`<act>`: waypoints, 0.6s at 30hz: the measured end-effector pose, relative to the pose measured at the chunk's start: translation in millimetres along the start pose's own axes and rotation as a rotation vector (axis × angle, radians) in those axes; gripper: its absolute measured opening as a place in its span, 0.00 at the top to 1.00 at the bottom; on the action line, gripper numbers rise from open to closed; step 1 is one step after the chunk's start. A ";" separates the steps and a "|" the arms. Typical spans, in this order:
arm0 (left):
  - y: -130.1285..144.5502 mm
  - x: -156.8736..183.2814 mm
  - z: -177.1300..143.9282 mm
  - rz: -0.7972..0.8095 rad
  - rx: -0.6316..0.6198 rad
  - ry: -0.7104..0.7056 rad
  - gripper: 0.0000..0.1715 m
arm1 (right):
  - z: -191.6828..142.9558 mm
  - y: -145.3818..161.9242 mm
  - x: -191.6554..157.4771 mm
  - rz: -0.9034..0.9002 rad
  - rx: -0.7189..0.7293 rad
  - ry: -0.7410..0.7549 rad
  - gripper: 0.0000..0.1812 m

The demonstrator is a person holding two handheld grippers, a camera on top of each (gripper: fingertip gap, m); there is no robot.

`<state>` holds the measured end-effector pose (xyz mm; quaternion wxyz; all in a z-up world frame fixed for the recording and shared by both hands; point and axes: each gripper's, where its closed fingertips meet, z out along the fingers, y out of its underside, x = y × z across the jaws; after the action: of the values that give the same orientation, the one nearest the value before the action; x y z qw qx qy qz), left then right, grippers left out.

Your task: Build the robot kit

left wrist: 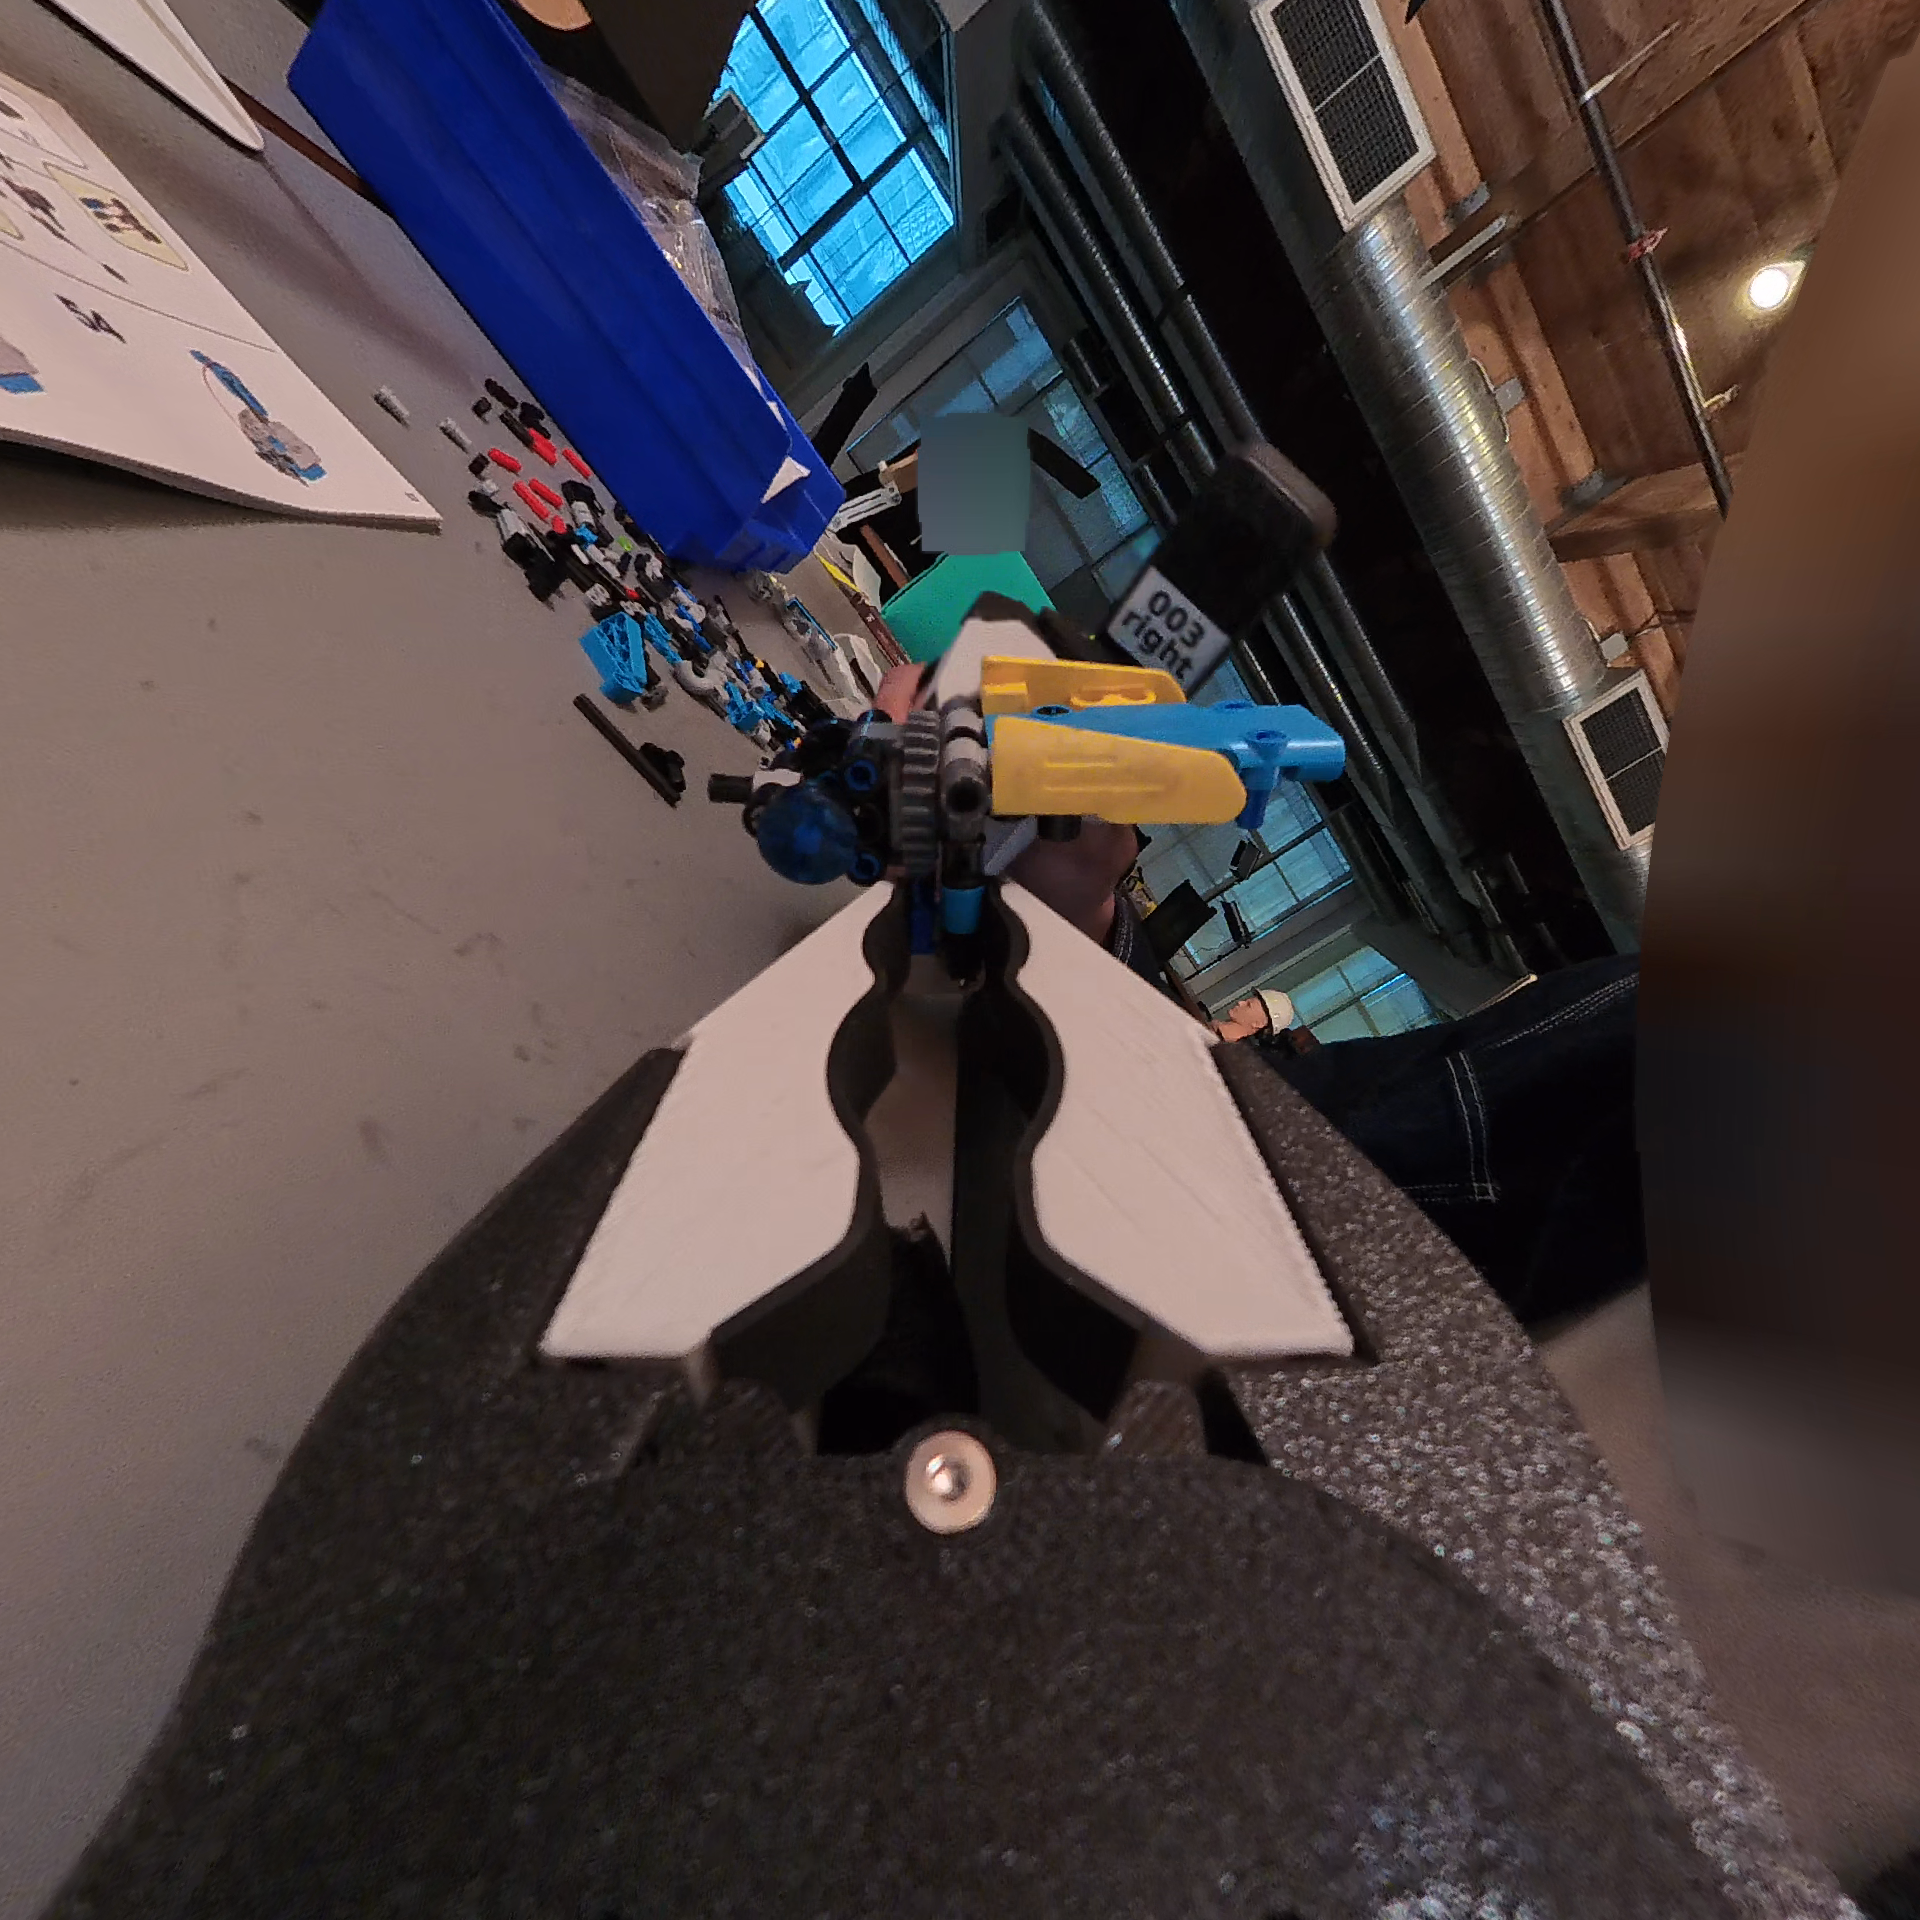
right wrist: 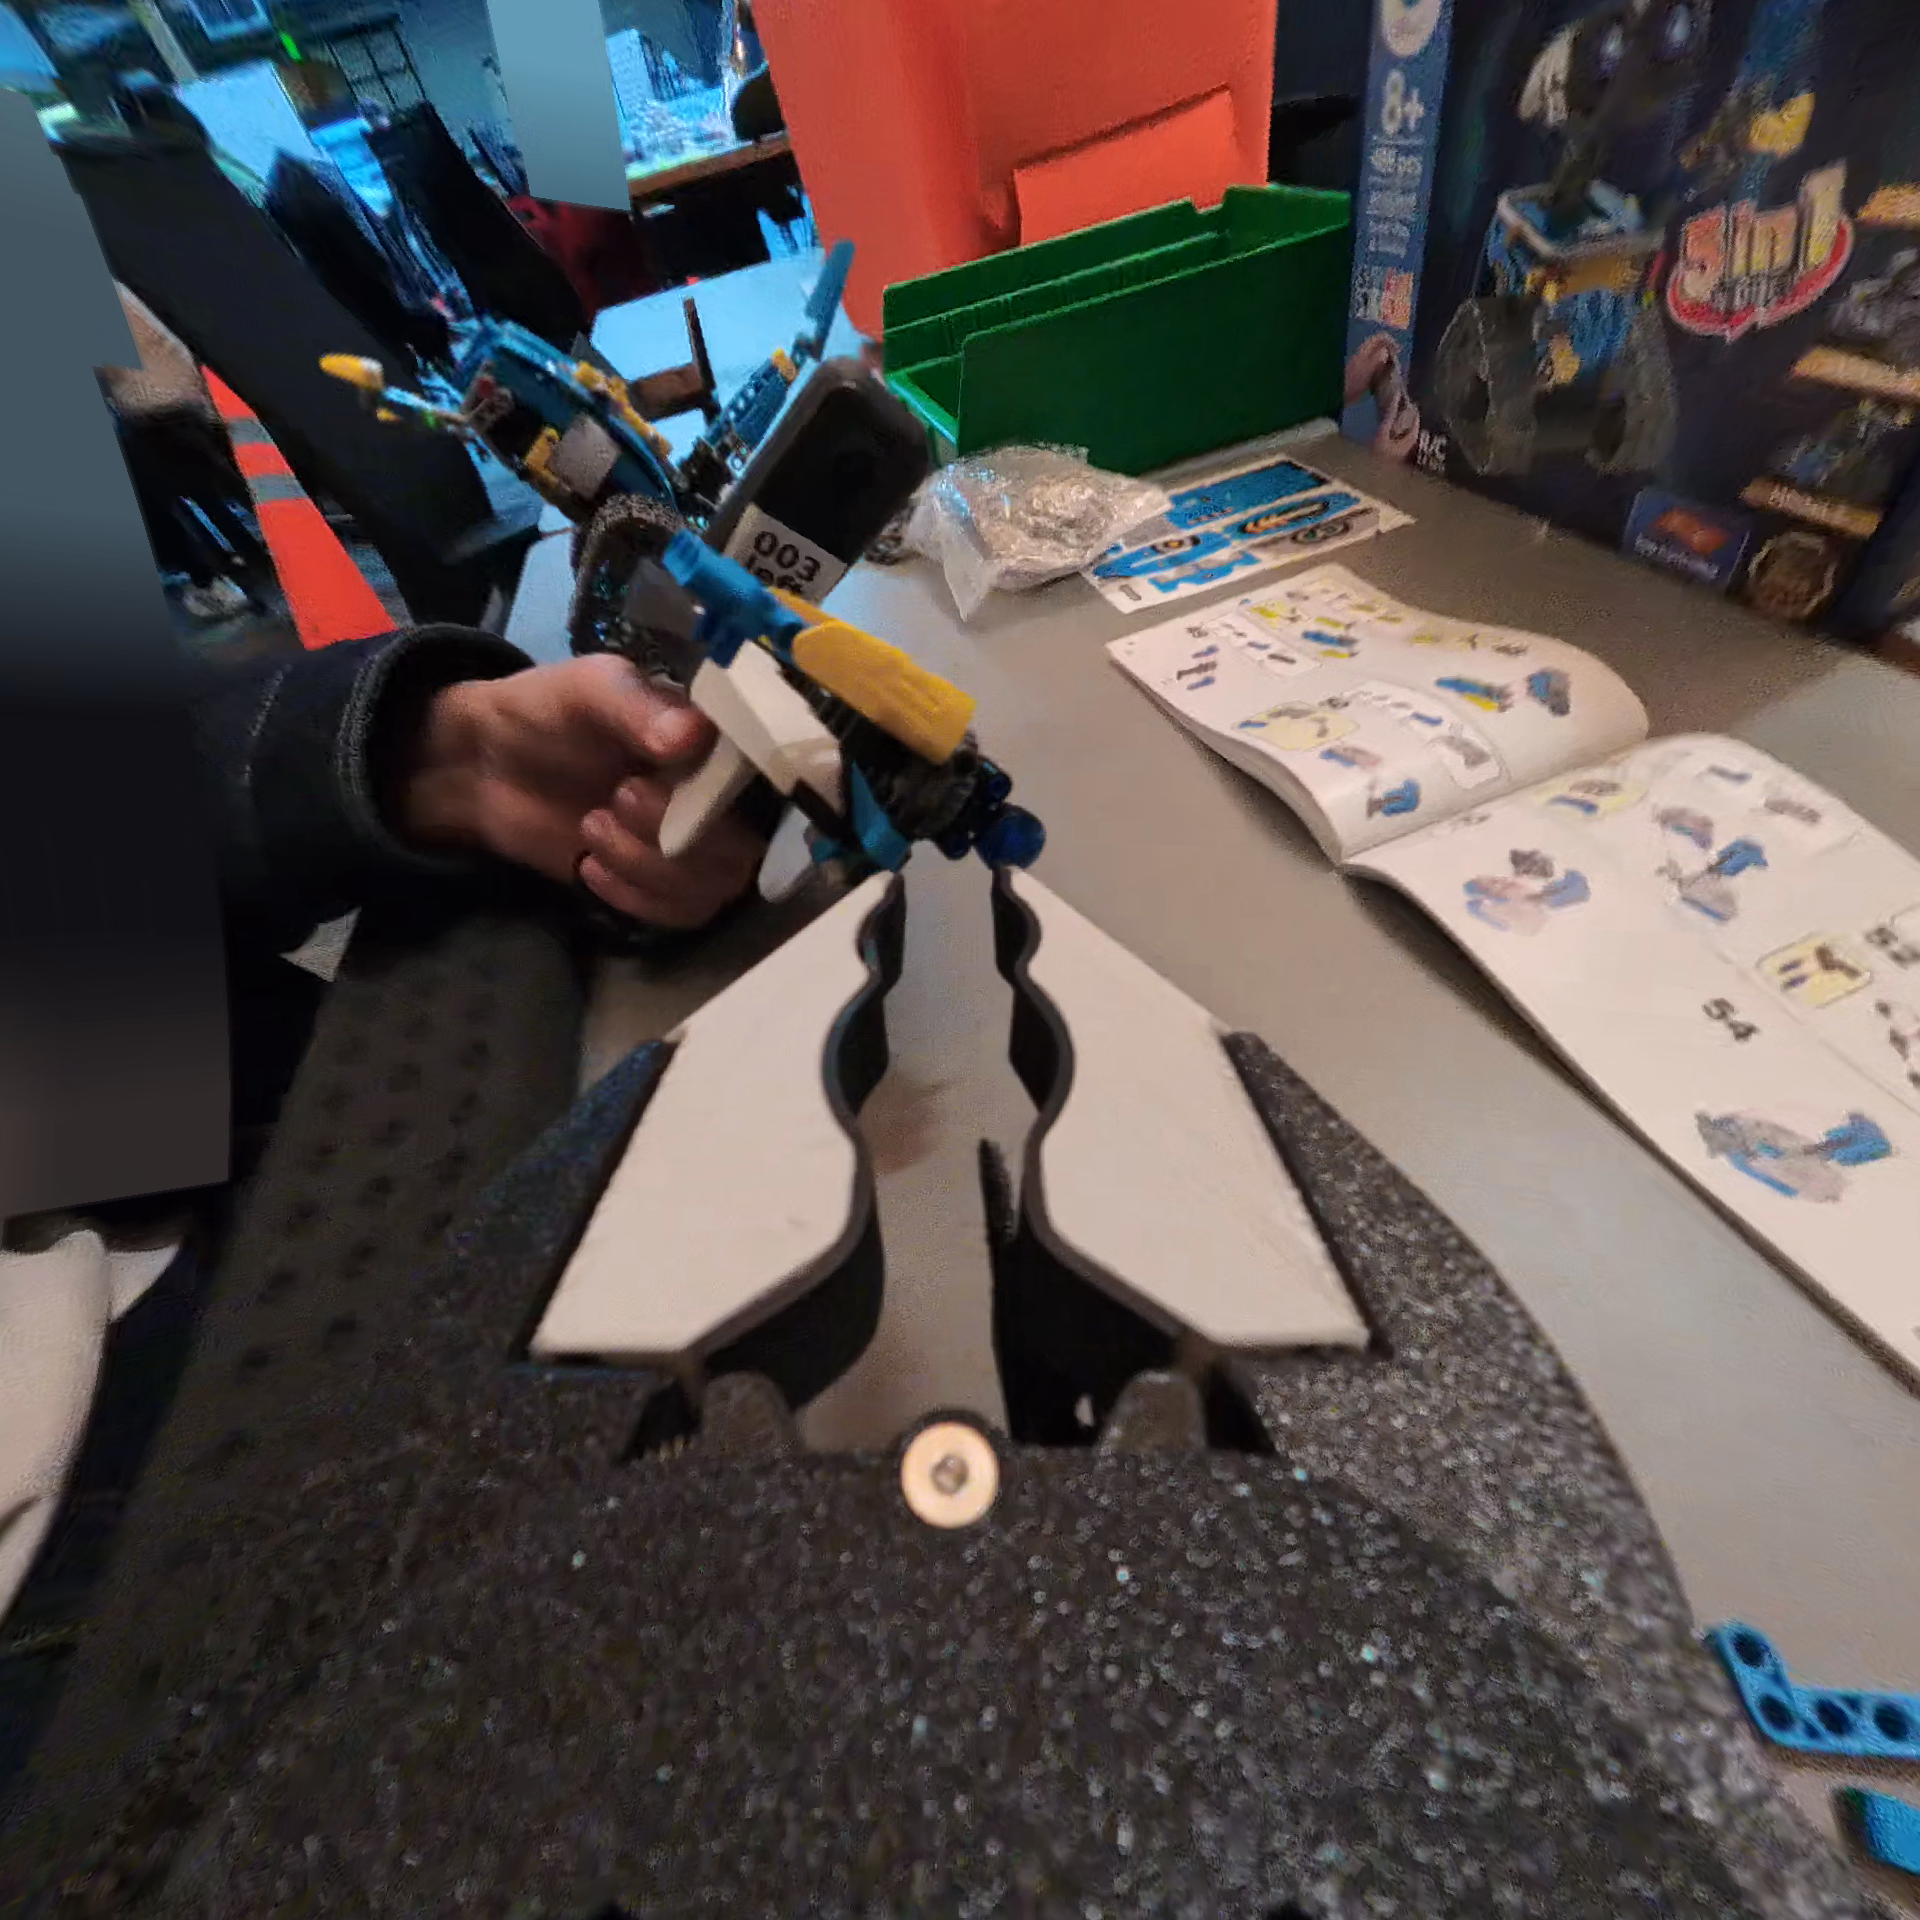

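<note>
My left gripper (left wrist: 948, 920) is shut on the lower end of a small toy-brick assembly (left wrist: 1101, 769) with yellow panels, a light-blue beam, a black gear and a dark-blue ball. It holds the assembly above the grey table (left wrist: 260, 883). In the right wrist view the same assembly (right wrist: 883, 686) sits in the left gripper's white fingers (right wrist: 748, 717), with a person's hand (right wrist: 561, 769) behind them. My right gripper (right wrist: 948, 883) is open, its tips just short of the assembly's underside near the blue ball (right wrist: 1013, 831), with nothing between them.
An open instruction booklet (right wrist: 1455, 748) lies to the right, with a sticker sheet (right wrist: 1247, 530), a plastic bag (right wrist: 1029, 509), a green bin (right wrist: 1122, 343) and the toy's box (right wrist: 1662, 312) behind. Loose pieces (left wrist: 623, 582) lie by a blue bin (left wrist: 540, 260). A part-built vehicle (right wrist: 561, 426) stands at the back. Left and right tips are no more than a few centimetres apart.
</note>
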<state>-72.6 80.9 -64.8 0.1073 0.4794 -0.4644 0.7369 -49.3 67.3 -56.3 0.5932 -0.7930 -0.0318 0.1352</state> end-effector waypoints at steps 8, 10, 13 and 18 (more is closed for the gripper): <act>-1.6 0.3 -0.3 -0.010 0.011 0.009 0.93 | 21.5 3.3 -21.3 -0.147 -0.015 0.068 0.82; -1.7 -0.4 -0.3 -0.006 0.010 0.004 0.93 | 21.1 3.3 -18.9 -0.182 -0.017 0.108 0.82; -1.2 -1.3 0.3 -0.003 0.006 -0.001 0.93 | 23.2 4.6 -19.9 -0.197 -0.024 0.120 0.81; 3.0 -5.0 0.2 0.033 -0.024 -0.040 0.94 | 25.6 10.8 -20.5 -0.224 -0.053 0.142 0.79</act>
<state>-71.6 80.5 -70.5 0.0916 0.4851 -0.4830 0.7231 -76.6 83.7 -69.6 0.5841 -0.8075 -0.0814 0.0107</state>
